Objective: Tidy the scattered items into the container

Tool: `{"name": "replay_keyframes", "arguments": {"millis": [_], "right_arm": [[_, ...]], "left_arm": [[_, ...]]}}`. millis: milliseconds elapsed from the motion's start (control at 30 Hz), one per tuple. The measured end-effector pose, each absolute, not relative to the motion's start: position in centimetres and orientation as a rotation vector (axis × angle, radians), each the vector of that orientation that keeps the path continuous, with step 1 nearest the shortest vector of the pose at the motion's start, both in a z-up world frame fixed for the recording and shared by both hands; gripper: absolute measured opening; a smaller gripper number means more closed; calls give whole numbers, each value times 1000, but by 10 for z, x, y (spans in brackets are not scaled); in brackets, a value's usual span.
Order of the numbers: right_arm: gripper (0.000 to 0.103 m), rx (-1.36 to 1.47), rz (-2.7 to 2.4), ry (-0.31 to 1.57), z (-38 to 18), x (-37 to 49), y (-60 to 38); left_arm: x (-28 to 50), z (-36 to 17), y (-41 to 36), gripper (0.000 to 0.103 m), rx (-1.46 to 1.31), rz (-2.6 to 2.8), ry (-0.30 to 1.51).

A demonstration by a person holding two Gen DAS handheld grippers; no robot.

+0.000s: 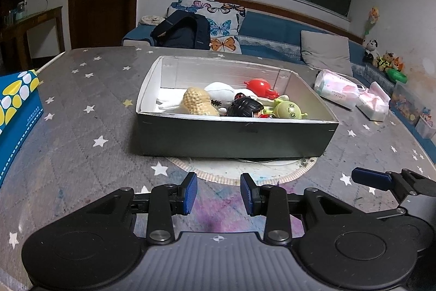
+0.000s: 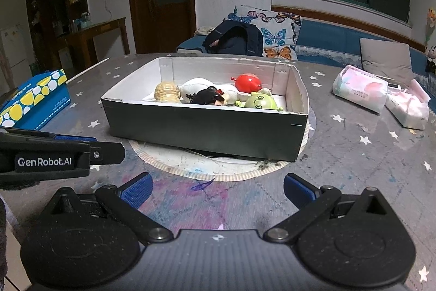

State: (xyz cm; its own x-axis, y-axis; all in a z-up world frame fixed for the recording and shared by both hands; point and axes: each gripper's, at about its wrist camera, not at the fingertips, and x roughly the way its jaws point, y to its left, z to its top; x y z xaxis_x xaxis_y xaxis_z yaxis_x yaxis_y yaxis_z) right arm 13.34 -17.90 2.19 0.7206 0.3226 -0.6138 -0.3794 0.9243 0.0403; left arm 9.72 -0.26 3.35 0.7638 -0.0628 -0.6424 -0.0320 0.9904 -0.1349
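Two grippers hang low over the worktop [image 1: 81, 127], both empty and both short of the box [image 1: 234, 138]. On the left gripper [image 1: 218, 194] the jaws stand apart with a moderate gap, nothing between the blue pads [image 1: 191, 188]; on the right gripper [image 2: 218, 191] the jaws are spread wide, also holding nothing. From the right wrist view the left gripper shows at the left edge, side on. The box, dark outside and white inside, sits on a round mat [image 2: 218, 168] in the middle of the worktop. Inside it lie the toys, crowded toward the near wall: a tan peanut [image 1: 197, 101], a white plush [image 1: 219, 92], a red toy [image 1: 260, 86], a black-haired doll [image 1: 245, 107] and a green figure [image 1: 288, 108]. Left of the box stands a blue carton [image 2: 35, 100] with yellow and white spots; right of it, well apart, lie two tissue packs [image 2: 359, 92]. Beyond the worktop a sofa [image 1: 272, 29] carries a dark backpack [image 1: 182, 29] and butterfly cushions [image 1: 220, 18].
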Motion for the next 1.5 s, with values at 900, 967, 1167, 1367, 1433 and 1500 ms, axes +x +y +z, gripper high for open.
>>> {"name": "replay_keyframes", "arguments": {"millis": [900, 967, 1167, 1367, 1433, 1500], "right_arm": [[103, -91, 402, 705, 8, 177, -170], [103, -94, 403, 706, 7, 179, -169], [103, -95, 402, 716, 5, 187, -167], [103, -97, 400, 720, 4, 193, -166], [103, -98, 400, 722, 4, 195, -166], [103, -99, 400, 724, 3, 197, -165]], "left_arm": [[138, 23, 1, 37, -126, -2, 745], [140, 22, 1, 37, -125, 0, 748], [147, 20, 1, 37, -119, 8, 753], [153, 20, 2, 37, -109, 20, 754], [155, 19, 2, 37, -108, 20, 755], [157, 19, 2, 37, -105, 22, 757]]}}
